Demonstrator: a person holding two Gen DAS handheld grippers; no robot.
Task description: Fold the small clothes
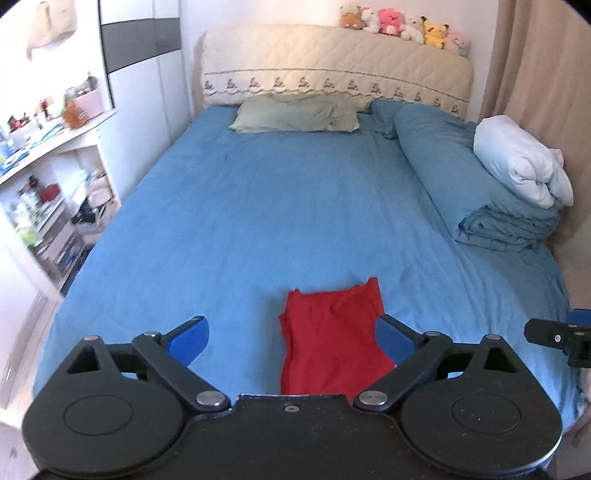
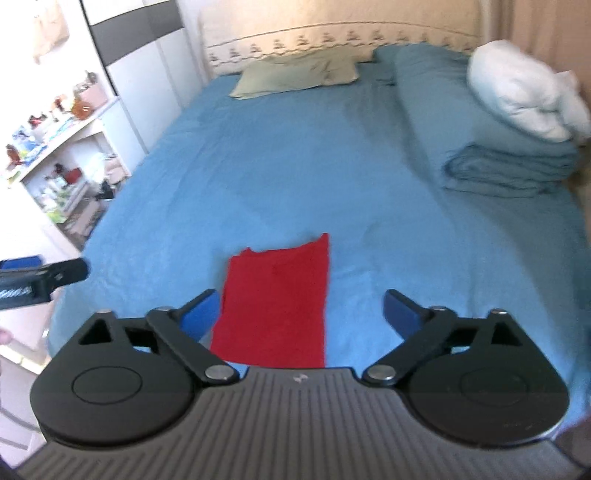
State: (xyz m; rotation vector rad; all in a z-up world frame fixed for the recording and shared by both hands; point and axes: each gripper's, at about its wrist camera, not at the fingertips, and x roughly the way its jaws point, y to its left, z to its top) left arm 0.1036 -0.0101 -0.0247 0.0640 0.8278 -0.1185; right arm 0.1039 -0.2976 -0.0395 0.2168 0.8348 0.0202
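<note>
Black linkage arms and round pivots are filling the bottom of both wrist views. Above them the left gripper (image 1: 291, 339) is standing with its blue pads (image 1: 190, 338) spread wide and nothing between them but air; the right gripper (image 2: 301, 317) is showing the same, its blue pads (image 2: 400, 314) far apart and gripping nothing. Each gripper is also peeking into the other's view: a black and blue piece of the right one at the right edge of the left view, and a black piece of the left one at the left edge of the right view.

Below both, a red garment (image 1: 332, 336) (image 2: 275, 306) is lying on the blue sheet (image 1: 258, 221) (image 2: 295, 166) near the foot of the bed, folded into a narrow upright strip with one pointed corner sticking up at its far right. No pad is touching it.

Farther up the bed a pale green pillow (image 1: 295, 114) (image 2: 295, 72) is resting against the quilted cream headboard (image 1: 332, 62), and a row of plush toys (image 1: 402, 26) is sitting on top of that headboard. Along the right side a folded blue duvet (image 1: 480, 192) (image 2: 498, 147) is carrying a bunched white blanket (image 1: 521, 158) (image 2: 524, 99). A cluttered white shelf (image 1: 55, 177) (image 2: 66, 162) is standing beside the bed on the left, and a beige curtain (image 1: 535, 66) is hanging at the right.
</note>
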